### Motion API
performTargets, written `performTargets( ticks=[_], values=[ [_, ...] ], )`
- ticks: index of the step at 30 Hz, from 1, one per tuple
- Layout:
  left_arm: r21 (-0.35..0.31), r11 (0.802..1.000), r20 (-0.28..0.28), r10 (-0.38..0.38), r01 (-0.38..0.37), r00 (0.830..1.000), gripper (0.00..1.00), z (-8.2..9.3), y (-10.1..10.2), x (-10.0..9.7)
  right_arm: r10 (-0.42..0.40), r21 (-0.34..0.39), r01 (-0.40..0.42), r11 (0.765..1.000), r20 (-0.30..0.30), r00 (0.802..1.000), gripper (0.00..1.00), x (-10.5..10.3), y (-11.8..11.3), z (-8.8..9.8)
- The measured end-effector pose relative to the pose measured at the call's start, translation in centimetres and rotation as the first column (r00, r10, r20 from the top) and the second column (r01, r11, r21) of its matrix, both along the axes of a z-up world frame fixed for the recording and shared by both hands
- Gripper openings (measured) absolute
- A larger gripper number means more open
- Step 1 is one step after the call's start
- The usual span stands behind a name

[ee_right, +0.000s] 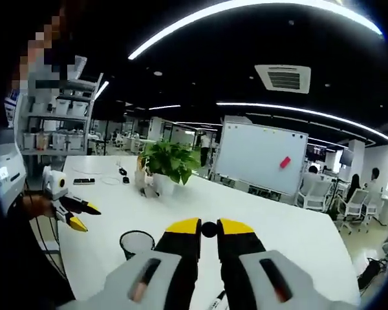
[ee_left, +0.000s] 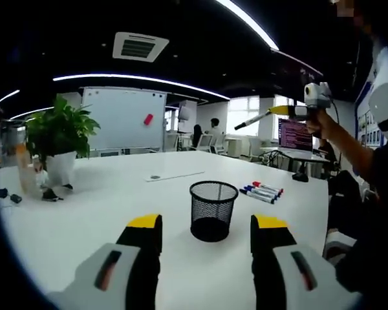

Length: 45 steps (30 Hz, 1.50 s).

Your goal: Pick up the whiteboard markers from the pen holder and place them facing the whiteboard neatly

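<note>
While the row of whiteboard markers [ee_left: 262, 192] lies flat on the white table [ee_left: 103, 213] at centre right of the left gripper view, just right of the mesh pen holder [ee_left: 213, 210], the relation that matters is between that row and the marker [ee_left: 253, 119] raised in the upper right of the same view. The right gripper [ee_left: 291, 110] carries it there, jaws closed on the barrel, with its long axis slanting down to the left, the tip toward the whiteboard [ee_left: 124, 118] at upper centre left. The row sits below the raised marker, so the right hand is judged the nearer one for the placement, which would come down beside the row on a like heading. The left gripper [ee_left: 207, 232] stands wide and empty at the bottom centre, the pen holder between its jaws in the picture but beyond them. A potted plant [ee_left: 58, 139] stands at the left edge of the table. In the right gripper view the left gripper [ee_right: 77, 216] shows at lower left, the holder's rim low at centre left, and the marker's round end between the closed jaws at centre. Around is an open office with ceiling lights.
</note>
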<state>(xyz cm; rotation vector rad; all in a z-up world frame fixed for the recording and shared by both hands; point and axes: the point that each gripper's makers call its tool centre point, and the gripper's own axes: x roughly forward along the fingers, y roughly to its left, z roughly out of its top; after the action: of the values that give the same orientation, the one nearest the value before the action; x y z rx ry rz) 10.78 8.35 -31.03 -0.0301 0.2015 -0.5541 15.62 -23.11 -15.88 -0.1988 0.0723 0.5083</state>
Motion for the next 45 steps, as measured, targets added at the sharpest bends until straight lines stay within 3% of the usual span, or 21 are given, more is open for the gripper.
performTargets(
  ticks=[5, 7, 9, 13, 21, 35, 45],
  values=[
    [0.010, 1.000, -0.017, -0.023, 0.023, 1.000, 0.56, -0.3, -1.1, 0.4, -0.027, 0.040, 0.028, 0.999, -0.012, 1.000, 0.13, -0.1, -1.1, -1.3],
    [0.098, 0.989, 0.009, -0.112, 0.111, 0.994, 0.57, -0.4, -2.5, -0.1, -0.040, 0.053, 0.040, 0.998, -0.012, 0.999, 0.13, -0.1, -1.5, -1.6],
    [0.158, 0.978, 0.032, -0.144, 0.138, 0.989, 0.57, -0.5, -3.5, -0.4, -0.050, 0.056, 0.051, 0.997, -0.014, 0.999, 0.13, 0.0, -2.0, -1.8],
    [0.064, 0.991, -0.008, -0.116, 0.116, 0.993, 0.56, -0.5, -3.9, -0.3, -0.066, 0.068, 0.067, 0.995, -0.011, 0.998, 0.13, 0.0, -2.6, -1.6],
    [0.076, 0.995, -0.019, -0.057, 0.058, 0.998, 0.56, -1.2, -2.5, 0.4, -0.087, 0.056, 0.087, 0.995, 0.000, 0.996, 0.13, 0.0, -3.6, -2.2],
    [0.059, 0.996, -0.035, -0.058, 0.060, 0.998, 0.56, -1.8, -2.9, 0.7, -0.139, 0.100, 0.137, 0.985, 0.015, 0.990, 0.13, -0.4, -5.4, -2.8],
    [0.031, 0.999, -0.035, -0.032, 0.033, 0.999, 0.56, -2.3, -1.8, 0.6, -0.110, 0.045, 0.108, 0.993, 0.044, 0.993, 0.13, -1.1, -4.5, -3.9]
  ],
)
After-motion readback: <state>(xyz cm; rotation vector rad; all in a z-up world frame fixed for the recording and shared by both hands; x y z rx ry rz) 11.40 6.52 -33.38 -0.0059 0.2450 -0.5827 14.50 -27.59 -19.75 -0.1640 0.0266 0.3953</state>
